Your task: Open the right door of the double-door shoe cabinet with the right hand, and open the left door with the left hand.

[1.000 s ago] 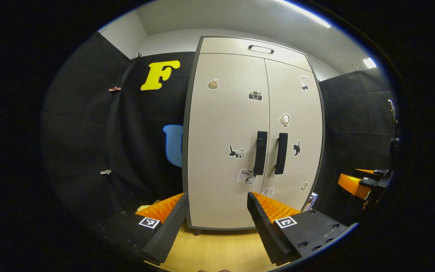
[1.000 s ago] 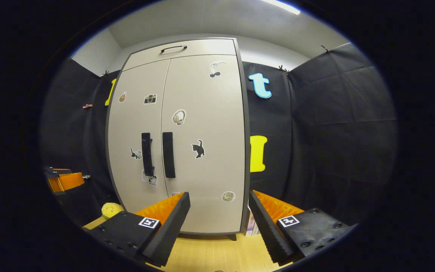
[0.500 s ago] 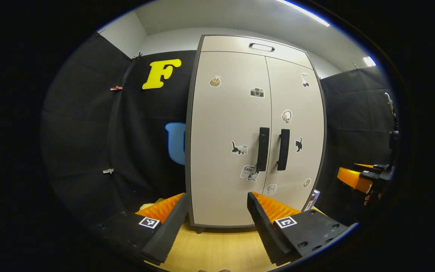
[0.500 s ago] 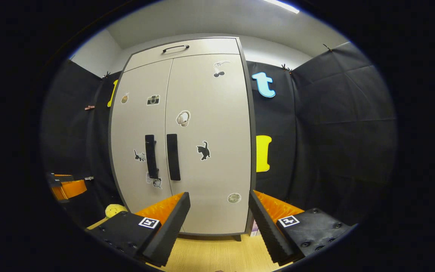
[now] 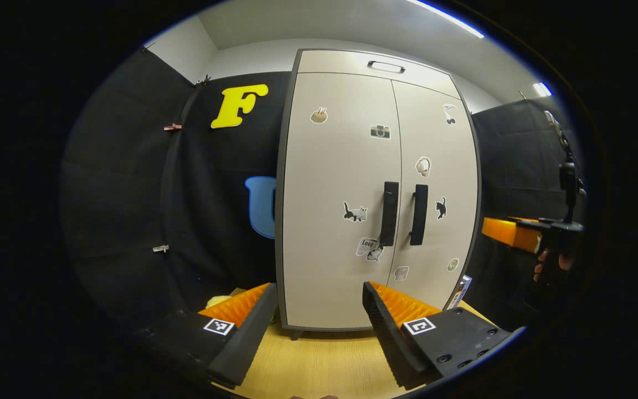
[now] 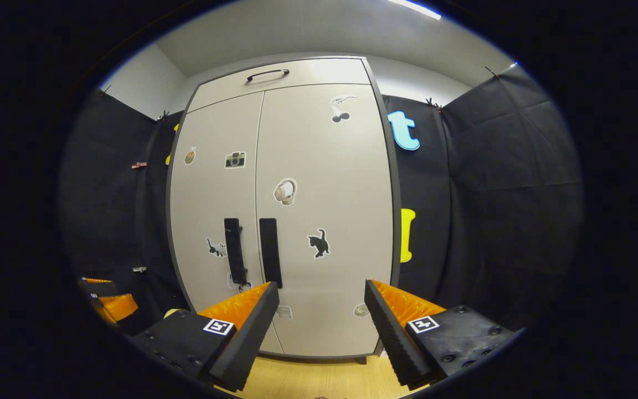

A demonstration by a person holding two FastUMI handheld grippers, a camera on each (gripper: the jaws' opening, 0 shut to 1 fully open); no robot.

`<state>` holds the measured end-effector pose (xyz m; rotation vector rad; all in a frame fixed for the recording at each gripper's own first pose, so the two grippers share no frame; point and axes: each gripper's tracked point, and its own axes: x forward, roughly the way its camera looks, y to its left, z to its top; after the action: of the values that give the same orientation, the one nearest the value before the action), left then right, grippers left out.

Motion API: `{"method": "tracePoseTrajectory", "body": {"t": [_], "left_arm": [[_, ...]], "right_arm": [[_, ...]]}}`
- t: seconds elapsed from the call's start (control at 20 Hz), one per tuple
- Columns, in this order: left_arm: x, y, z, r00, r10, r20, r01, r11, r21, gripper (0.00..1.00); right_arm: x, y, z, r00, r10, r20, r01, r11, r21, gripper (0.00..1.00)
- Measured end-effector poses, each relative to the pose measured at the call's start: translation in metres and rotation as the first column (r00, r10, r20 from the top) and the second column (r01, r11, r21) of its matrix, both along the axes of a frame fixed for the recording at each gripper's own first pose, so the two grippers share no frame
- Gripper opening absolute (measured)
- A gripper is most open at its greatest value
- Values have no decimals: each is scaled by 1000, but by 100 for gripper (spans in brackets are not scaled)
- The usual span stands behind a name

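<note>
Facing the tall beige double-door shoe cabinet in the left gripper view, the left gripper hangs short of it with jaws spread wide and empty. Both doors are shut; the left door's black vertical handle and the right door's black vertical handle sit side by side at the centre seam. The cabinet stands on a light wooden floor. The right gripper is off to the right, held by a hand.

In the right gripper view, the right gripper points at the right door, jaws wide apart, gripping nothing, short of the handles.
</note>
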<state>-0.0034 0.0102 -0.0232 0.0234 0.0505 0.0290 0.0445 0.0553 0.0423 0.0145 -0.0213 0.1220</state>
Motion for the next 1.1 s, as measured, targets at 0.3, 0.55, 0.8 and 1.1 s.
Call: {"method": "tracePoseTrajectory", "body": {"t": [0.3,0.55,0.8,1.1], "left_arm": [[-3,8,-6,1000,12,-11,-12,1000,7,95],[-9,28,-13,998,60,-11,-60,998,12,95],[-16,44,-24,995,92,-25,-92,996,0,95],[-22,59,-32,992,119,-41,-119,993,-5,95]], "right_arm": [[36,48,33,998,61,10,-62,996,67,98],[76,77,36,996,83,-16,-82,996,36,98],[112,93,20,994,67,-86,-65,998,17,98],[142,98,-6,988,36,-150,-31,999,35,91]]}}
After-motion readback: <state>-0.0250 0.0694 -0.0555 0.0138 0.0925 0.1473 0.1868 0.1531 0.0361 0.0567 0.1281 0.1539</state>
